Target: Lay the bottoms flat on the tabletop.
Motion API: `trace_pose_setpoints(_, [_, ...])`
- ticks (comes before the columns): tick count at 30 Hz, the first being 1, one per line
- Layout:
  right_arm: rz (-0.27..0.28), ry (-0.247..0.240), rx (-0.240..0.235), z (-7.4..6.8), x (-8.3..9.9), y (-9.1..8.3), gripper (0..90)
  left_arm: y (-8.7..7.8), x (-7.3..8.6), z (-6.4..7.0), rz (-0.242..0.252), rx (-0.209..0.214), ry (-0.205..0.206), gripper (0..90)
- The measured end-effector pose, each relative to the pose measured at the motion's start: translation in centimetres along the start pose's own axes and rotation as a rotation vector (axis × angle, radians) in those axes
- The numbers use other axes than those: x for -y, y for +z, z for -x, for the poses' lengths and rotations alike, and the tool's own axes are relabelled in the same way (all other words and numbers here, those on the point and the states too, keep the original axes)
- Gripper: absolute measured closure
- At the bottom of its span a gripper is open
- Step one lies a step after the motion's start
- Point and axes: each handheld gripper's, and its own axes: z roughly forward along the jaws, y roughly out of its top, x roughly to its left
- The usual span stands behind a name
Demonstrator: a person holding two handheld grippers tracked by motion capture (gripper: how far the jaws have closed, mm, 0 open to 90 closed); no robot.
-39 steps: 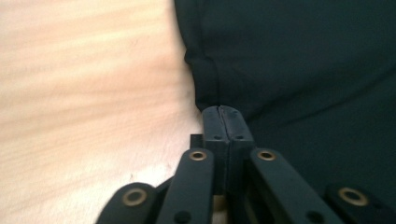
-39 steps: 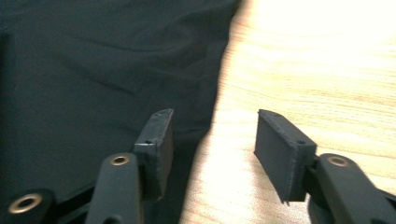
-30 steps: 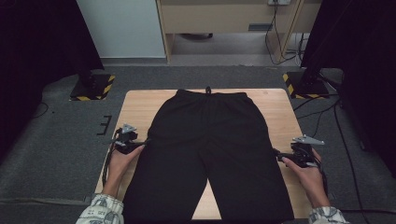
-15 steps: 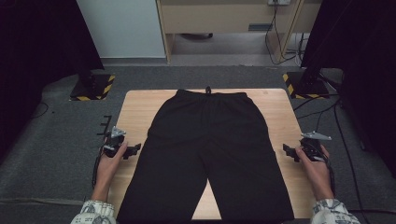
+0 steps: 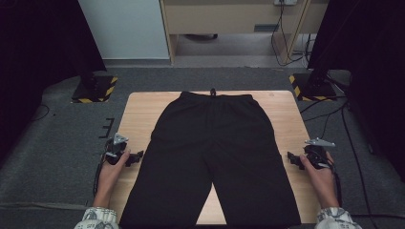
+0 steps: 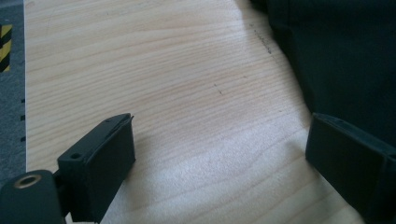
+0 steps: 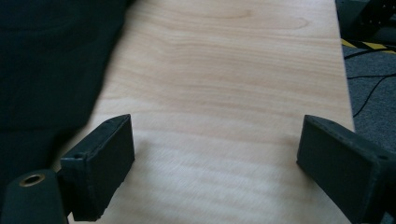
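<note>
Your black trousers (image 5: 215, 157) lie flat on the table (image 5: 138, 114), waistband at the far edge, both legs running toward you and parting near the bottom edge, where a wedge of bare wood shows between them. The cloth looks smooth, with no fold made in it yet.

Your left hand-held gripper (image 5: 136, 156) sits just beside the outer seam of the left leg, low over the wood. In the left gripper view its jaws stand wide apart with nothing between them; the right-hand jaw is right at the cloth's edge (image 6: 336, 60), and whether it touches I cannot tell. Your right hand-held gripper (image 5: 292, 160) is just off the outer seam of the other leg, near the table's right edge. In the right gripper view its jaws are also spread wide over bare wood, and the trousers (image 7: 51, 60) lie off to their left, clear of them.

So you hold nothing on either side. As I judge it, the spreading-out is done: the garment is centred and lies flat. What is left is most of the work, if folding is the aim: take hold of an edge, bring one leg over the other, then fold along the length. Neither grip is made yet, and both jaws are set ready for one.
</note>
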Motion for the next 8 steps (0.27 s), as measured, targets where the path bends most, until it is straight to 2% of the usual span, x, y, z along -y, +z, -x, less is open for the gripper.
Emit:
trace_pose_setpoints(4, [-0.002, -0.008, -0.011, -0.71, 0.36, -0.37, 10.1, -0.25, 0.24, 0.44, -0.002, -0.007, -0.006, 6.6])
trace_pose_setpoints(8, [-0.002, -0.005, -0.011, -0.81, 0.39, -0.4, 9.9, -0.38, 0.36, 0.62, -0.004, -0.006, -0.005, 6.3])
